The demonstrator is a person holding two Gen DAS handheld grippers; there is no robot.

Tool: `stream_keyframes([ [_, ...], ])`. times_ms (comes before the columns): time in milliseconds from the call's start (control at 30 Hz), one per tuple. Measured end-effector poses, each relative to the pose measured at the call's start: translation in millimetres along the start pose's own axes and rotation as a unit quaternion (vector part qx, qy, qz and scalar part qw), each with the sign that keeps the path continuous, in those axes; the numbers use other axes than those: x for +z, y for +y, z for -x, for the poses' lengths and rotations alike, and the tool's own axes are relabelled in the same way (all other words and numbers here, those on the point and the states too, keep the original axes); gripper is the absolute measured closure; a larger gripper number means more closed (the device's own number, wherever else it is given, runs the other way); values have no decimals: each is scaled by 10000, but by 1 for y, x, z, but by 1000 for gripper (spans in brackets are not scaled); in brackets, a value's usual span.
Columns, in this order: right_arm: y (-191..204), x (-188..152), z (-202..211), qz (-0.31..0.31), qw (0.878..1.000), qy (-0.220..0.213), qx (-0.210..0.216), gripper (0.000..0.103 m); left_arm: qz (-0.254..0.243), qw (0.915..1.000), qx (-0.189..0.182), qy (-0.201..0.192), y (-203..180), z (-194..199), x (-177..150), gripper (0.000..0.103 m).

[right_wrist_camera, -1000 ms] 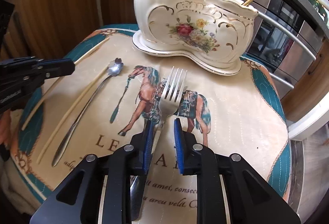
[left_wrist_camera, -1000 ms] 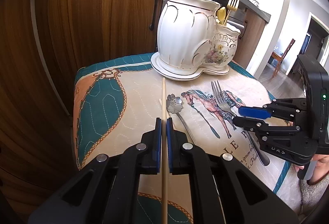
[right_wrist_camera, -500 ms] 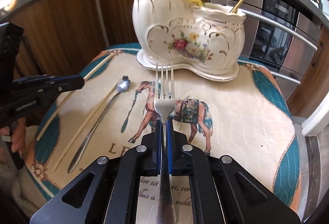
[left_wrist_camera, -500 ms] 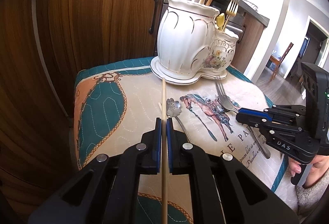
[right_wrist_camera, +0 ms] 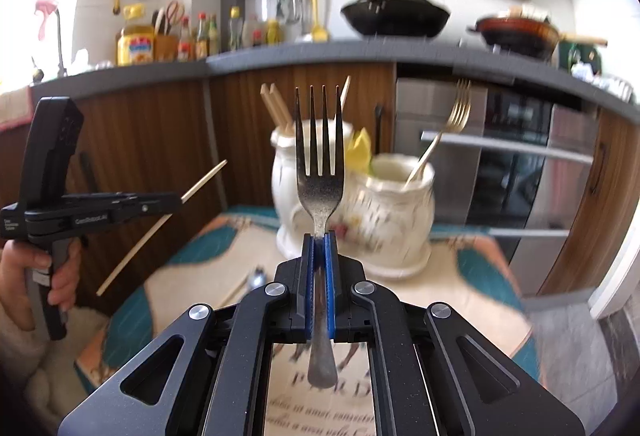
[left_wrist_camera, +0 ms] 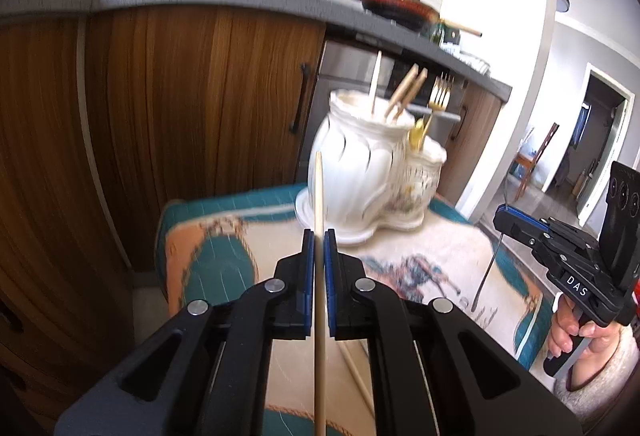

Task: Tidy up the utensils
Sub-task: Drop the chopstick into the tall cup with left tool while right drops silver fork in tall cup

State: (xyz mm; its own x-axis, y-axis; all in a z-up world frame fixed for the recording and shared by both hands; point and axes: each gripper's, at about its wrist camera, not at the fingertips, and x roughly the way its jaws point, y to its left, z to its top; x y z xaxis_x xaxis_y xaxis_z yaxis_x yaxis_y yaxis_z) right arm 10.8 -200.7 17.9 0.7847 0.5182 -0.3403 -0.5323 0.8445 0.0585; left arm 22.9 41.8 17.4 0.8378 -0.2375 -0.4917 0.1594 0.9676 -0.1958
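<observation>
My left gripper is shut on a wooden chopstick, raised above the cloth with its tip up before the white ceramic holder. My right gripper is shut on a silver fork, tines upright in front of the holder. The holder's tall pot has chopsticks in it; its low pot holds a gold fork and a yellow spoon. A second chopstick and a spoon lie on the cloth. Each gripper shows in the other's view: the right one, the left one.
The holder stands on a small table under a teal and cream horse-print cloth. Wooden cabinets and an oven stand behind. The grey counter carries pans and bottles. A hand grips the left tool.
Both grippers rose off the cloth and tilted up. The right gripper closed on the fork and lifted it from the table; the left kept its chopstick.
</observation>
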Motion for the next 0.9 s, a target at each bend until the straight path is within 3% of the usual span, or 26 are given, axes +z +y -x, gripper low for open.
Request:
stream_keyframes([
  [267, -13, 34, -5, -98, 9989, -436, -160, 97, -52, 9978, -95, -652, -5, 12, 48, 98],
  [533, -34, 85, -17, -340, 9923, -1148, -303, 97, 183, 9859, -605, -1550, -13, -4, 124, 98],
  [767, -68, 101, -42, -1085, 9806, -1540, -544, 97, 144, 9733, -702, -2182, -25, -34, 148, 98],
  [900, -79, 95, -59, -1246, 9786, -1532, -574, 97, 93, 9689, -735, -2362, -26, -57, 153, 98],
])
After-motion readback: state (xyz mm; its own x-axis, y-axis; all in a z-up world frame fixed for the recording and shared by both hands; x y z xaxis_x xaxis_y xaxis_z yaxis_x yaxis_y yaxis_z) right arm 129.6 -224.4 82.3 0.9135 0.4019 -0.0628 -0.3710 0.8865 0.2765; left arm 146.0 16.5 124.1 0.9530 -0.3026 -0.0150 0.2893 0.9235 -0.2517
